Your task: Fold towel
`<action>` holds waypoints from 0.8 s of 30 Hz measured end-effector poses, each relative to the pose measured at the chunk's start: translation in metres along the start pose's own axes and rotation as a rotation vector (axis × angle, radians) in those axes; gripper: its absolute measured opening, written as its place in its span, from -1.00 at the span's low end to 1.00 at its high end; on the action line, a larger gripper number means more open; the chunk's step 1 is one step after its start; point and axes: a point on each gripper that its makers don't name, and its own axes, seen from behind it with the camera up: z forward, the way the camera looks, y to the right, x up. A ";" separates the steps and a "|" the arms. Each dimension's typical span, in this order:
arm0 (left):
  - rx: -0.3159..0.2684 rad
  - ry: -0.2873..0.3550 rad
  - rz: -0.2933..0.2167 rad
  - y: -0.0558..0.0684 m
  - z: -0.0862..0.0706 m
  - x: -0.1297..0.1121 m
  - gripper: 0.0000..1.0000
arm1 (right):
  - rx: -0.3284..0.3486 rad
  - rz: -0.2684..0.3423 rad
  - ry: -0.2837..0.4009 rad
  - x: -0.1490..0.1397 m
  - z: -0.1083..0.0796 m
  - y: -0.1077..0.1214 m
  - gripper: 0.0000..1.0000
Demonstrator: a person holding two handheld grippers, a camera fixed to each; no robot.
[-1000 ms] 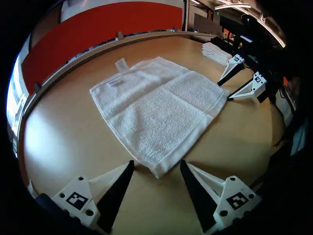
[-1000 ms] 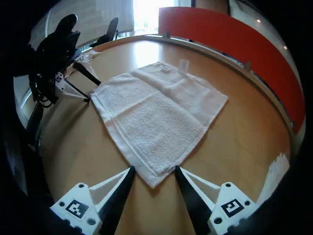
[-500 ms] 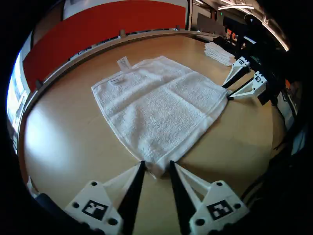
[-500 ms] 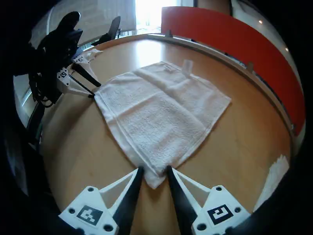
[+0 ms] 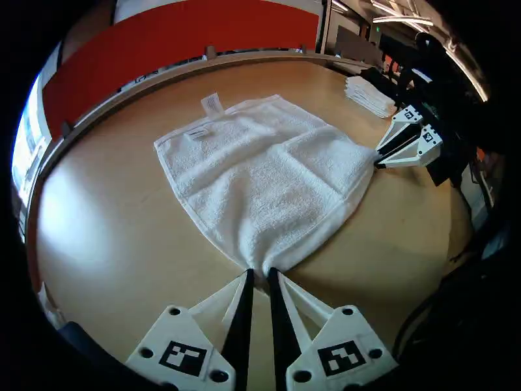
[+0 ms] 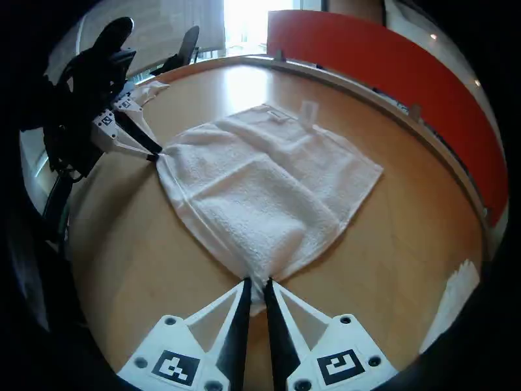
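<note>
Your left gripper (image 5: 259, 274) has its fingers pinched together on the near corner of the towel (image 5: 260, 176), and your right gripper (image 6: 256, 283) is pinched the same way on the next corner, at the other end of that edge. The towel lies flat on the table (image 5: 111, 215), spreading ahead of both grippers; the held edge runs from one gripper to the other, and the free edge, the one with the label (image 5: 211, 103), lies on the far side toward the red panel (image 5: 176, 39). So the fold, as I judge it, calls for carrying both corners up and over together onto the far corners; neither hand is nearer, so move them level or the edge will skew. The wooden table looks smooth. A stack of folded towels (image 5: 371, 96) sits well apart beyond your right gripper, and a bright window (image 6: 254, 26) lies past your left
</note>
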 end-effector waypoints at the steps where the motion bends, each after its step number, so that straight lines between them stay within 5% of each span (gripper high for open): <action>1: -0.001 0.000 -0.001 0.000 0.000 0.000 -0.69 | 0.000 0.001 0.002 0.000 -0.001 0.000 -0.69; 11: 0.014 -0.025 0.029 0.002 0.001 -0.001 -0.73 | 0.001 0.002 0.008 0.002 -0.006 0.002 -0.70; 24: 0.013 -0.014 -0.011 0.001 -0.015 0.011 -0.74 | -0.008 0.006 0.046 0.016 -0.018 0.004 -0.71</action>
